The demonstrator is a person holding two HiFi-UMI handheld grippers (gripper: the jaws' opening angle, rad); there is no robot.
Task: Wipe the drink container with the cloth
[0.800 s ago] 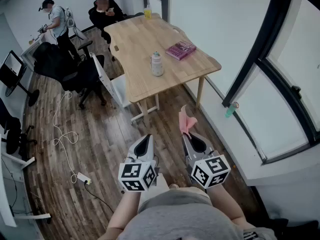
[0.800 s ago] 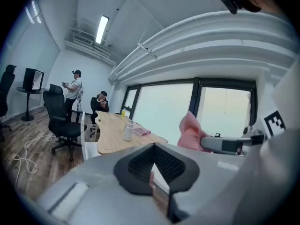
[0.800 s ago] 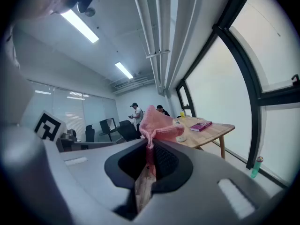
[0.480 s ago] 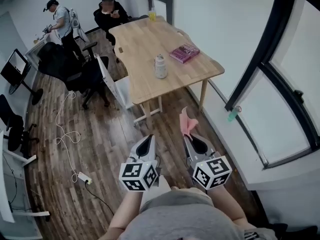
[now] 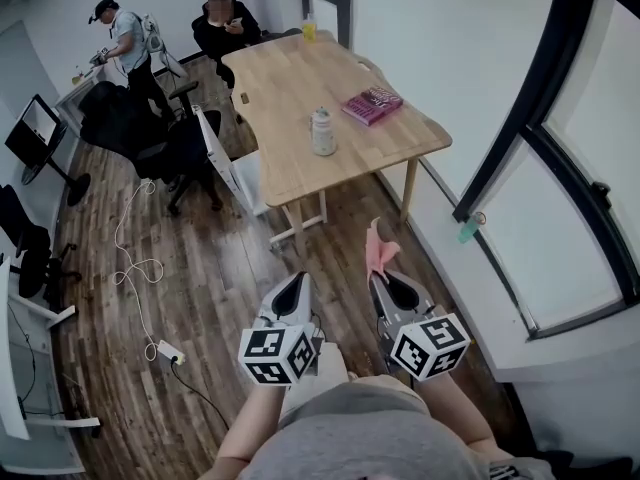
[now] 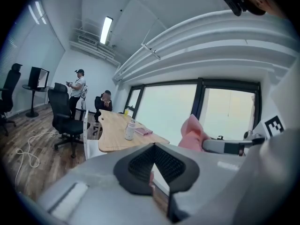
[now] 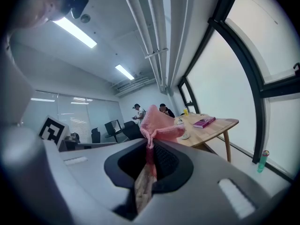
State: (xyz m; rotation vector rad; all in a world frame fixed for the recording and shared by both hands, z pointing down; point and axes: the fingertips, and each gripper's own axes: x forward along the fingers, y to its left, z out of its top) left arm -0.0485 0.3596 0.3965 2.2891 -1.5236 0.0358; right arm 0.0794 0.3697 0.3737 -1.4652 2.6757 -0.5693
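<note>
Head view: two grippers are held low over the wooden floor, well short of the table. The left gripper (image 5: pixel 296 280) has its jaws pressed together and carries nothing. The right gripper (image 5: pixel 379 278) pinches one pink cloth (image 5: pixel 378 247), which stands up from its tips. One drink container (image 5: pixel 322 131) stands upright on the wooden table (image 5: pixel 280 163), its long axis vertical and cap upward, well apart from both grippers. One pink book (image 5: pixel 371 104) lies near it on the window side, and one yellow cup (image 5: pixel 310 30) stands at the far end. Beyond the table are two people, a standing person (image 5: pixel 125 38) and a seated person (image 5: pixel 228 23)

Left gripper view: the jaws meet with nothing between them. The drink container shows small and upright on the table, just beside the book. The cloth rises at the right, above the right gripper's body, whose jaws are hidden here

Right gripper view: the jaws are clamped on the cloth, whose lower end runs down between them while the upper end bunches above the tips. The bunched cloth covers part of the drink container, so only a sliver shows on the table. The book lies past it
</note>
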